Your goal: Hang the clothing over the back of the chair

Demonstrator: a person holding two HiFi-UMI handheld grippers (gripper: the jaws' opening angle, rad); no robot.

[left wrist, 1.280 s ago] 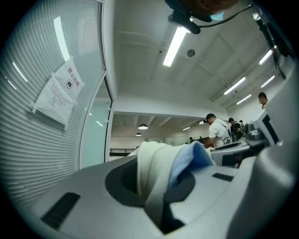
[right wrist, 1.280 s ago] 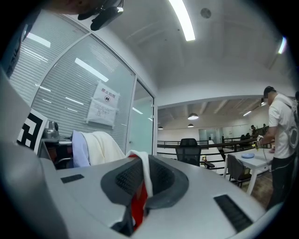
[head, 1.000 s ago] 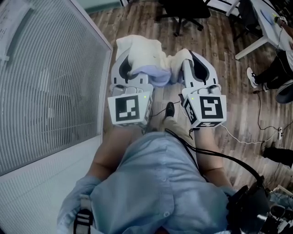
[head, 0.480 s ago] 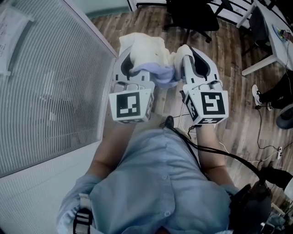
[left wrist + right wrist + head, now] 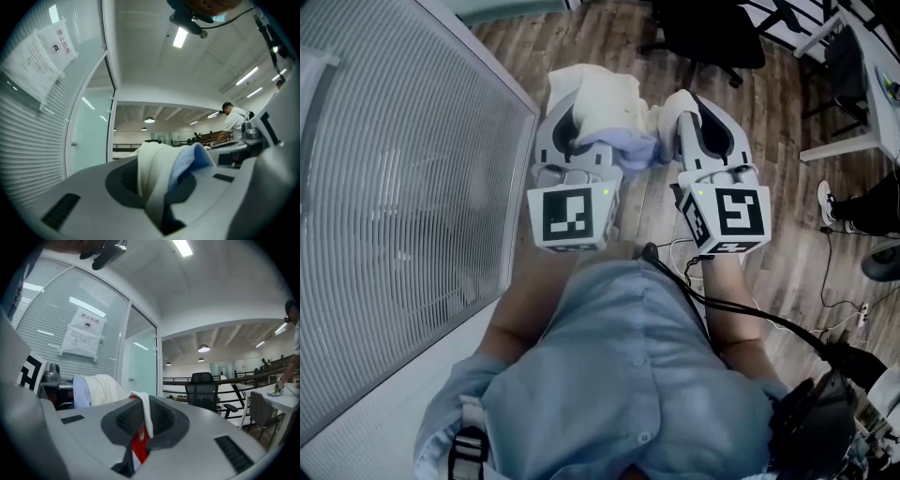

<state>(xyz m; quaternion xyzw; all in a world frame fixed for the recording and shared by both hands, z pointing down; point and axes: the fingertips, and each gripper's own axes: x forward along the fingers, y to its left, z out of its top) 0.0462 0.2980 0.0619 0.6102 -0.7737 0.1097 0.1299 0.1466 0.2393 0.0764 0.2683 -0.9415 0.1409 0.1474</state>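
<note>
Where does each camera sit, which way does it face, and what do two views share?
Head view: on the head, steeply down at left claw, right claw, clothing; shirt, forearms show.
Left gripper view: on left claw, along its jaws shut on clothing, toward glass wall.
Right gripper view: on right claw, toward chair.
All share the clothing.

The right gripper (image 5: pixel 140 425) has its grey tongs pinched on a cream-white fabric garment (image 5: pixel 147 418) with a red patch. Left of the tongs more of the garment bunches; beyond them, rightward, stands a black mesh-backed office chair (image 5: pixel 202 391).
</note>
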